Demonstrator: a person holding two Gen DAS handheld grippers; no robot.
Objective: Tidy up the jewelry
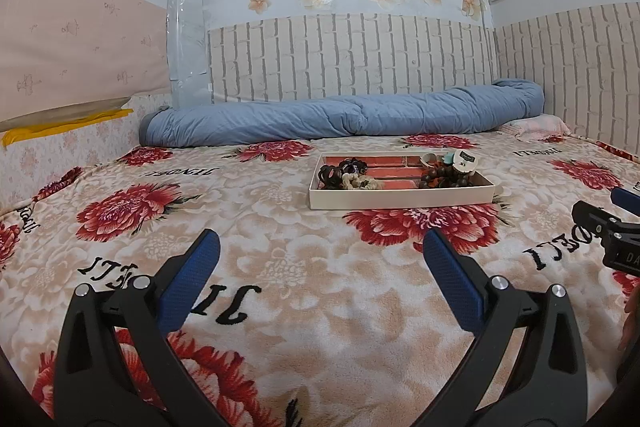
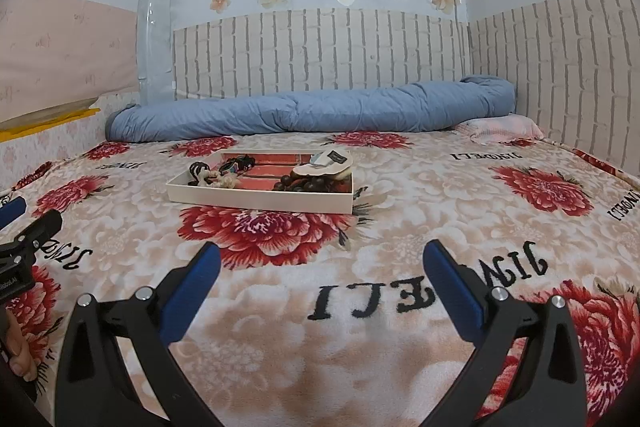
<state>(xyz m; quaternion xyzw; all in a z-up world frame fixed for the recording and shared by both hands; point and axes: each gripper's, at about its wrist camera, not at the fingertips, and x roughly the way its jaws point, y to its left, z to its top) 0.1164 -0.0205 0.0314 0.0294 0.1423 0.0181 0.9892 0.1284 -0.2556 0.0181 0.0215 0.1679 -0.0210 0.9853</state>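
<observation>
While both claws hung low over the bed, the shallow cream cardboard tray with a red brick-patterned floor [image 1: 400, 201] sat well ahead of them on the plush beige blanket printed with red peonies [image 1: 280, 267]. Its contents looked already grouped: dark and cream hair ties and scrunchies [image 1: 344, 175] bunched at one end, dark brown bead strands [image 1: 444, 179] with a small card and a pale shell-like piece at the other, and bare floor between. No loose jewelry showed on the blanket, so I judged the sorting either largely done or waiting on finer arrangement inside the tray; which, I could not tell.

The left claw [image 1: 320, 247] was spread wide, blue pads apart and empty, pointing at the tray from short of it. The right claw [image 2: 322, 259] was equally wide and empty, level with its partner, with the tray off to its left front. Each showed at the edge of the other's view. A rolled blue quilt [image 2: 312, 111] lay behind against the brick-papered wall.
</observation>
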